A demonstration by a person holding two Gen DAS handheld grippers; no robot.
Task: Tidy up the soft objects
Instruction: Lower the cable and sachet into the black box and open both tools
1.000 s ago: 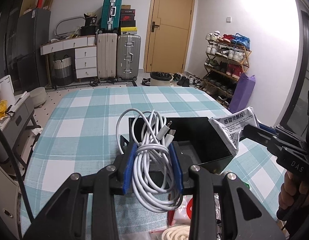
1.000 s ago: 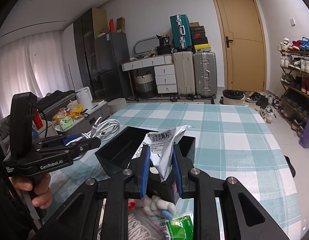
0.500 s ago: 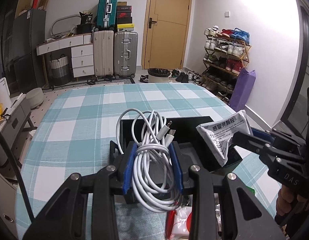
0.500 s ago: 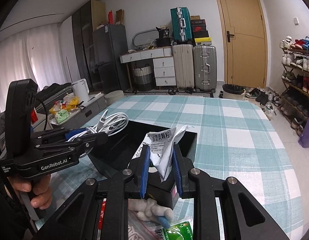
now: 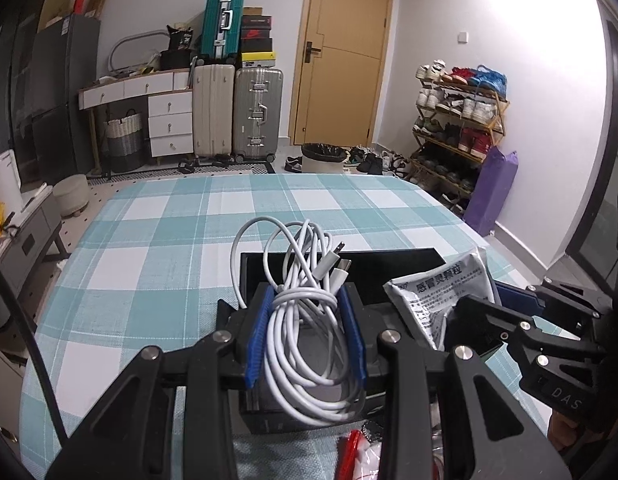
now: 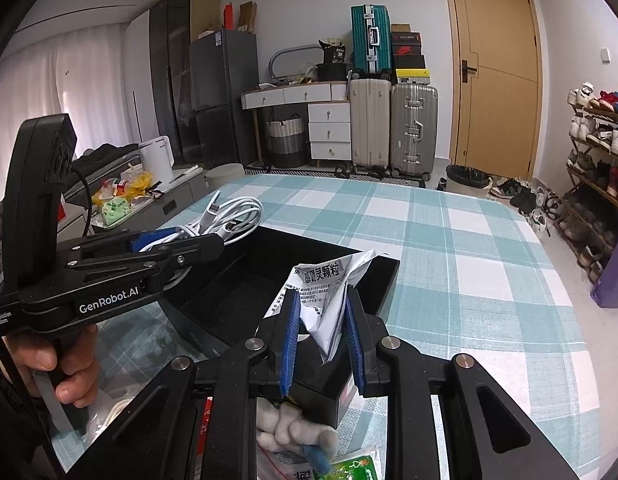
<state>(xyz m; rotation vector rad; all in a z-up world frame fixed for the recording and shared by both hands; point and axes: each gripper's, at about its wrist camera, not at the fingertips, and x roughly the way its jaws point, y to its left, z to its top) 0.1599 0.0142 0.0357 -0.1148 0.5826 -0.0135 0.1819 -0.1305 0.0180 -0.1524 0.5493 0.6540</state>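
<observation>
Both hand-held grippers now lower over black box (image 5: 393, 276) on checked tabletop (image 5: 149, 240). Left hand-held gripper (image 5: 305, 332) clamps white cable coil (image 5: 305, 320); right hand-held gripper (image 6: 323, 336) pinches medicine sachet (image 6: 325, 292), closer to box than before.

We see a glossy white plastic-coated cable (image 5: 309, 320), a crinkled foil-like sachet (image 5: 441, 296), a matt black tray (image 6: 317, 256) and a woven checked cloth (image 5: 157, 264).
</observation>
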